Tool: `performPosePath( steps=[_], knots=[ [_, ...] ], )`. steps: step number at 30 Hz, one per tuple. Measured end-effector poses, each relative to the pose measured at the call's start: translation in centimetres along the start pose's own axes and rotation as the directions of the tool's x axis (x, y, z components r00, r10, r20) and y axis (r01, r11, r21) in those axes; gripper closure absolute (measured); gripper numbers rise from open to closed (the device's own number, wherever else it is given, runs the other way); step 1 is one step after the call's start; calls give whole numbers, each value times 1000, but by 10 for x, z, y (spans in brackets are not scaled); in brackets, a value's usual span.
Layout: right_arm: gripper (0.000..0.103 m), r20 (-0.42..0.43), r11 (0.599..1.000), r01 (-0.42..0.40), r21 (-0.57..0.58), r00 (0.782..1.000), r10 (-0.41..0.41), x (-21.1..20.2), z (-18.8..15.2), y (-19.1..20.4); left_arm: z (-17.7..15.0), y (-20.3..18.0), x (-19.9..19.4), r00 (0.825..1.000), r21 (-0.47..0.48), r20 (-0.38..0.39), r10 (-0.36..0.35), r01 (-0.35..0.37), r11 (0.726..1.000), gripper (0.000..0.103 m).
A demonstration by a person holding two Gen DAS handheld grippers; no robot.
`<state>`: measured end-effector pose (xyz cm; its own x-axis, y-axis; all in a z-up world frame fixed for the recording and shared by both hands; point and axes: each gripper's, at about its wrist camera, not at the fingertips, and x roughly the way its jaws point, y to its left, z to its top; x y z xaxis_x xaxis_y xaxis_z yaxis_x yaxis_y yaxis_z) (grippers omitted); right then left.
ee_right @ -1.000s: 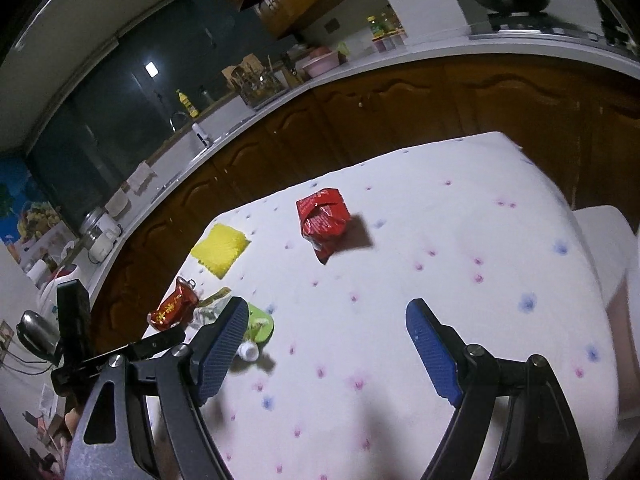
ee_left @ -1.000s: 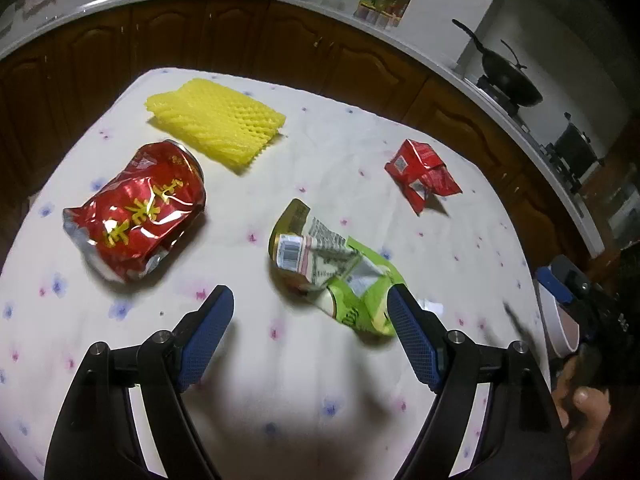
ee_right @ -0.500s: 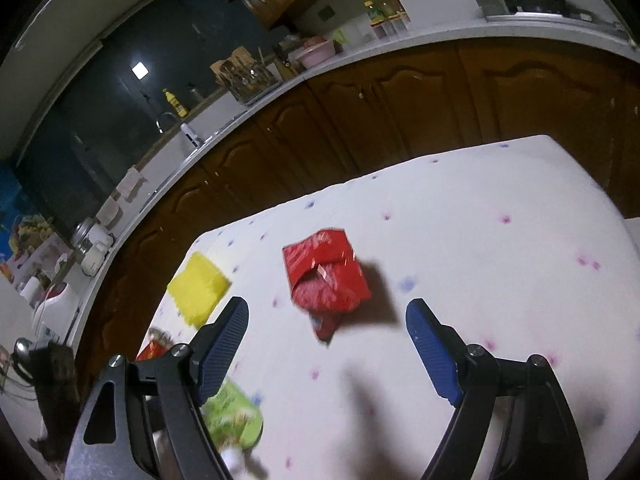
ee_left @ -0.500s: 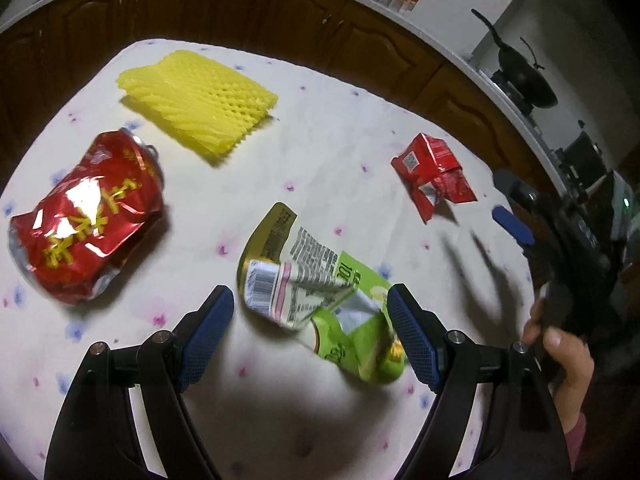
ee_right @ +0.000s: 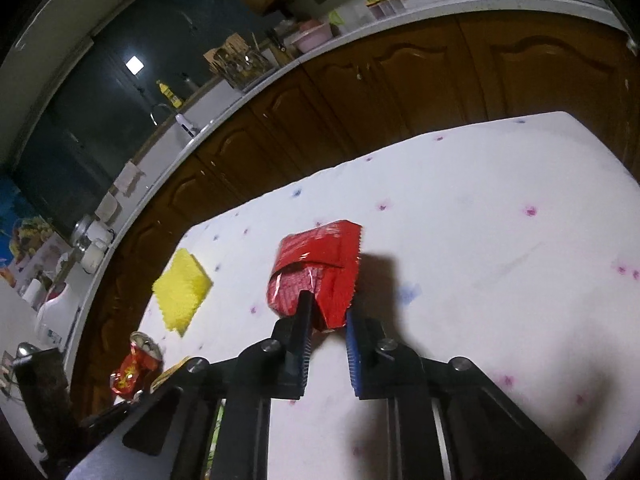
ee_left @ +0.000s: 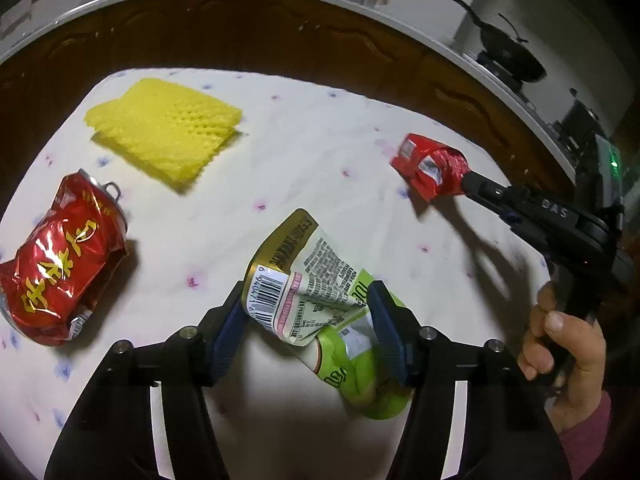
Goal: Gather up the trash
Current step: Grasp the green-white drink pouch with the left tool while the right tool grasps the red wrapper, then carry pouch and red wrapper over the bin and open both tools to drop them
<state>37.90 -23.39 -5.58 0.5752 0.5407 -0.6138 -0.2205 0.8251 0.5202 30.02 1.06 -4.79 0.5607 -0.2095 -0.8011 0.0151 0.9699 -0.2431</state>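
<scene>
My left gripper point(ee_left: 306, 312) is shut on a crumpled green and white snack wrapper point(ee_left: 308, 300) on the white tablecloth point(ee_left: 320, 152). My right gripper point(ee_right: 326, 320) is shut on a small red wrapper point(ee_right: 316, 272); the red wrapper also shows in the left wrist view point(ee_left: 430, 164), pinched by the right gripper's black fingers point(ee_left: 480, 188). A crushed red can point(ee_left: 60, 256) lies at the left and a yellow foam net point(ee_left: 164, 132) at the far left; both also show in the right wrist view, the can point(ee_right: 134, 368) and the net point(ee_right: 182, 288).
Dark wooden cabinets point(ee_left: 280, 36) with a white counter curve behind the table. A black wok point(ee_left: 508, 56) sits on the stove at the right. A sink and jars point(ee_right: 176, 112) line the counter.
Both grippers moved forward and closed: the left on the green wrapper, the right on the red wrapper. Both were open a second ago.
</scene>
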Motion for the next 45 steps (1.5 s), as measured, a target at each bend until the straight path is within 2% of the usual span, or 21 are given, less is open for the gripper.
performPosePath(
  steps=[5, 9, 14, 23, 32, 45],
  knots=[
    [94, 50, 1000, -12, -4, 999, 12, -38, -9, 2, -2, -8, -14, 999, 38, 41, -16, 14, 999, 47],
    [94, 89, 1000, -27, 0, 996, 27, -76, -19, 1, -1, -15, -30, 996, 41, 58, -75, 72, 997, 47],
    [94, 138, 1000, -23, 3, 990, 22, -122, -34, -2, -5, -35, -47, 991, 77, 78, -112, 106, 991, 47],
    [94, 197, 999, 41, 28, 979, -46, -185, -62, -17, -17, -86, -62, 980, 160, 75, -185, 171, 972, 47],
    [94, 244, 990, 104, 93, 962, -124, -240, -86, -46, -30, -146, -65, 965, 252, 47, -258, 238, 938, 47],
    [94, 298, 964, 193, 184, 924, -241, -302, -118, -93, -39, -210, -60, 943, 333, 3, -334, 314, 889, 47]
  ],
)
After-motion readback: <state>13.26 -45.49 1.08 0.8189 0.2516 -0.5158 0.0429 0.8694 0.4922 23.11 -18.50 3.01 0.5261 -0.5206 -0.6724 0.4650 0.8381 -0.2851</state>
